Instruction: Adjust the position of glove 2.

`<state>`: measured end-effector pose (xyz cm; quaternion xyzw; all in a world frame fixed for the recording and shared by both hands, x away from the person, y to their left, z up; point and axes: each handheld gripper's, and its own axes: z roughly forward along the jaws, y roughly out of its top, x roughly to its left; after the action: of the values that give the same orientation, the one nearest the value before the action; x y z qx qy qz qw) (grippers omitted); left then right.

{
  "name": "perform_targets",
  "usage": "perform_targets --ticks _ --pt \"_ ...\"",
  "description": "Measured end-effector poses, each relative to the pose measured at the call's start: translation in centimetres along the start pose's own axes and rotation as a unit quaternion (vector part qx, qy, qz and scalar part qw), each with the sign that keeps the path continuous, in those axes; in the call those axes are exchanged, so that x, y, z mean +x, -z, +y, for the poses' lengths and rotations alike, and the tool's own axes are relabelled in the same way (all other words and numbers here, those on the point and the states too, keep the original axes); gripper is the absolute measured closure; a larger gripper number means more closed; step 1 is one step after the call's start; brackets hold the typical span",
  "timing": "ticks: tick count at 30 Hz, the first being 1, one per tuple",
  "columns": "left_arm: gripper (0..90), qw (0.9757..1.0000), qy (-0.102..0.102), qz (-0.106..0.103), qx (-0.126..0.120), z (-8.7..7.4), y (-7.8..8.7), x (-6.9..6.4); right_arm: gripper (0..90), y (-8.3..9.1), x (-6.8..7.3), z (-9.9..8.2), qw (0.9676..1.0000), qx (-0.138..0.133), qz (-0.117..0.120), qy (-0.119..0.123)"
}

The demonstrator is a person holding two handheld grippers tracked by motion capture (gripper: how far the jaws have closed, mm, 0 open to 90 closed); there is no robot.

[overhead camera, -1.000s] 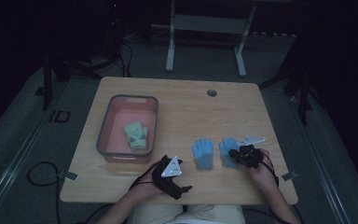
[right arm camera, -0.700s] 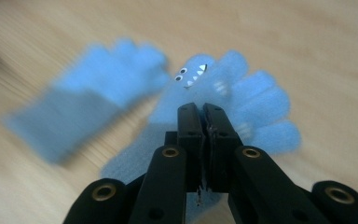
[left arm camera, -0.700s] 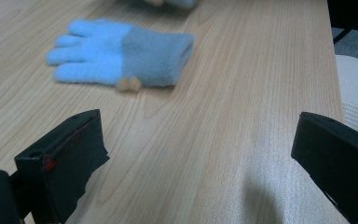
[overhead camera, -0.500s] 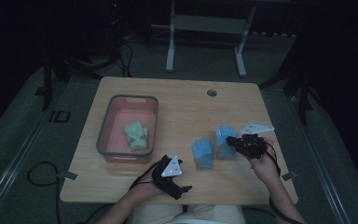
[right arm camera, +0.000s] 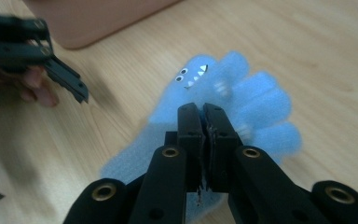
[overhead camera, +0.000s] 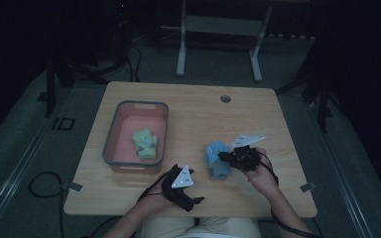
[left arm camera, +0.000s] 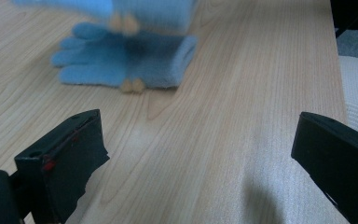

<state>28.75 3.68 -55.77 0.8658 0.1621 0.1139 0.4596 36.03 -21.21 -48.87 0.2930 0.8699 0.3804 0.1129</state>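
Two fuzzy blue gloves are near the table's front right. One blue glove (overhead camera: 220,172) (left arm camera: 126,65) lies flat on the wood. The other blue glove (overhead camera: 215,148) (right arm camera: 233,88), with a small monster face, hangs just above it, and its blurred edge (left arm camera: 121,7) crosses the top of the left gripper view. My right gripper (overhead camera: 224,156) (right arm camera: 204,116) is shut on this raised glove. My left gripper (overhead camera: 187,197) (left arm camera: 200,130) rests near the front edge, jaws wide open with nothing between them, pointing at the lying glove. It also appears in the right gripper view (right arm camera: 51,65).
A pink bin with a grey rim (overhead camera: 110,144) (right arm camera: 98,18) stands at the left of the table and holds green gloves (overhead camera: 145,143). A round cable hole (overhead camera: 225,98) is near the far edge. Bare wood lies between bin and gloves.
My right gripper has risen and moved left with the blue glove, from beside the other glove to over it. The left gripper has stayed put.
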Motion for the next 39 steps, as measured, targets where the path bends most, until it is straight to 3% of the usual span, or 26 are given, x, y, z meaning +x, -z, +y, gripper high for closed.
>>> perform_targets --ticks 9,25,30,31,32,34,35,37,38,39 --pt "2.4 1.0 0.0 0.0 0.0 0.0 0.0 0.0 86.5 -2.7 -0.5 -1.3 0.9996 0.025 0.009 -0.011" --pt "2.4 1.0 -0.008 0.0 0.0 0.1 -0.1 0.1 82.6 -3.8 -1.2 -2.4 0.999 0.041 0.012 -0.016" --pt "2.5 0.9999 -0.011 0.001 -0.011 0.2 0.0 0.1 65.9 -2.5 -1.1 -2.1 0.9998 0.016 0.008 -0.008" --pt "2.5 0.9999 -0.013 0.005 -0.01 0.3 0.0 0.1 65.9 -2.5 -1.1 -2.1 0.9998 0.016 0.008 -0.008" --pt "2.9 0.9997 -0.015 0.01 -0.015 0.5 0.2 0.1 53.0 -1.9 -1.0 -2.0 1.0 -0.003 0.004 -0.006" --pt "3.5 0.9997 -0.01 0.001 -0.021 0.8 0.3 0.1 38.3 -1.4 -1.0 -2.0 0.9998 -0.017 0.0 0.0" --pt "3.6 0.9996 -0.016 0.0 -0.022 0.9 0.3 0.1 32.0 -1.1 -1.0 -2.0 0.9998 -0.02 0.002 -0.002" --pt "3.7 0.9996 -0.016 0.0 -0.022 0.9 0.3 0.1 32.0 -0.9 -1.1 -2.1 0.9997 -0.019 0.011 -0.006" --pt "3.7 0.9994 -0.035 -0.003 -0.006 1.4 0.2 -0.3 12.5 -0.6 -1.1 -2.3 0.9995 -0.026 0.019 -0.001" --pt "3.6 0.9993 -0.038 -0.002 0.0 1.6 0.2 -0.4 13.6 -0.5 -1.1 -2.4 0.9995 -0.028 0.012 0.002"
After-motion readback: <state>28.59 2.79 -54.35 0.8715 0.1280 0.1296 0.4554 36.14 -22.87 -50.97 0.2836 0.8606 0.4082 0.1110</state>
